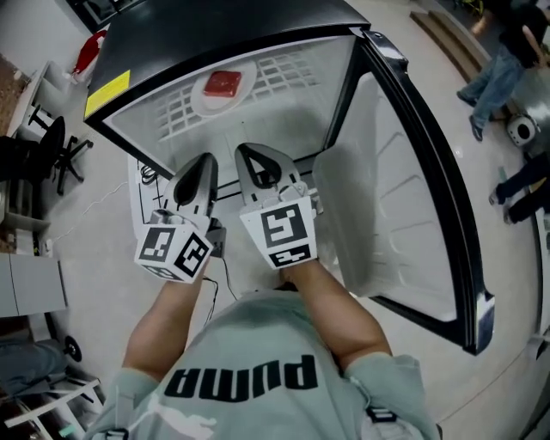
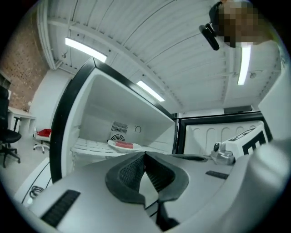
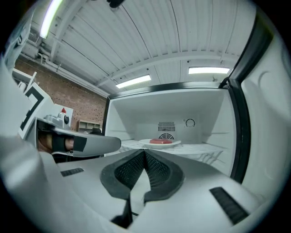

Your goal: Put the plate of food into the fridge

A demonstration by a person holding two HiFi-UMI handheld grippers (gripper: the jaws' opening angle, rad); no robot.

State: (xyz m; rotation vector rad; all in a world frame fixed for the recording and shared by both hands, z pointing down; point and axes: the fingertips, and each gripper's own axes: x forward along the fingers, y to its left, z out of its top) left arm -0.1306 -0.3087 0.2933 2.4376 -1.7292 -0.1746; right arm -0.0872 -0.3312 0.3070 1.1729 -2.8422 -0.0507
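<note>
Grey-green shirt fabric (image 1: 258,344) with dark lettering fills the bottom of the head view, and two bare forearms reach up the frame from it. At their ends, in the middle of the frame, sit the marker cubes: one on the left gripper (image 1: 203,165), one on the right gripper (image 1: 252,159). The two tools are held side by side, close together but apart, pointing at the open fridge (image 1: 215,26).

In the left gripper view the left gripper (image 2: 144,154) has its dark ribbed pads pressed together at the tips, with nothing caught between them. The right gripper view shows the same for the right gripper (image 3: 144,153): tips meeting, nothing held.

Beyond the tips, the fridge door (image 1: 430,189) stands swung wide across the right half of the head view, its white inner liner facing the person. Inside the cabinet, at upper centre, a white wire shelf (image 1: 176,112) carries the plate (image 1: 206,99), and on it lies a red piece of food (image 1: 223,83). Both gripper views find that plate (image 2: 114,144) (image 3: 175,143) well back on the shelf, in front of a round vent on the rear wall, clear of either tool.

Farther off, a black office chair (image 1: 51,150) stands at the left edge, and people's legs (image 1: 498,77) show at the upper right.
</note>
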